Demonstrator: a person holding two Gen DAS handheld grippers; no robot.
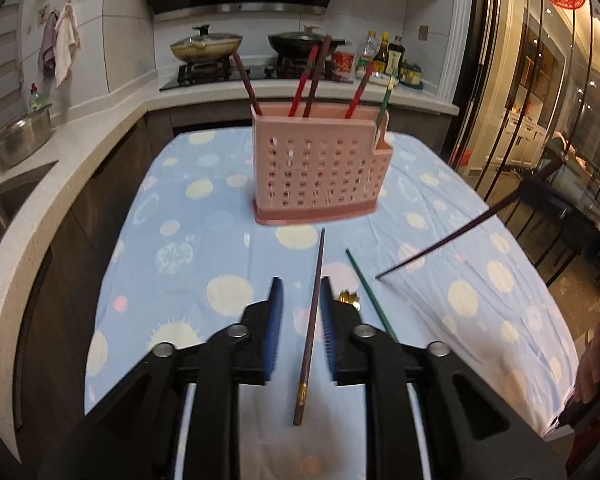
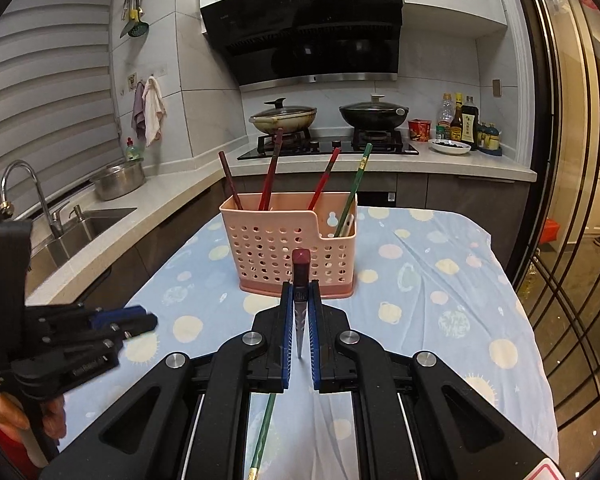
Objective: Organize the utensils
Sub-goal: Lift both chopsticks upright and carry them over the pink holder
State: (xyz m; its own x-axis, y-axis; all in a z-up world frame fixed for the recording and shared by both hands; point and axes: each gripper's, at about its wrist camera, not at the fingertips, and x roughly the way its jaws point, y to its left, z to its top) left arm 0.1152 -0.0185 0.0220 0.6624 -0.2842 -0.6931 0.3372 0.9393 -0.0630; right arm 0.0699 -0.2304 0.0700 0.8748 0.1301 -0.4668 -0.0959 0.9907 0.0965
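On the tabletop [image 1: 188, 240], under a blue dotted cloth, stands a pink holder [image 1: 320, 168] with five chopsticks upright in it — four reddish, one green. Before it the left claw [image 1: 300, 292] is partly open, a brown chopstick [image 1: 311, 328] lying loose between its blue pads [image 1: 274, 320], nearer the right one; whether it touches I cannot tell. A green chopstick [image 1: 370, 296] lies just beside it. Over the cloth, the right claw [image 2: 300, 296] is clamped on a dark red chopstick [image 2: 301, 276] — lifted, pointing at the holder.
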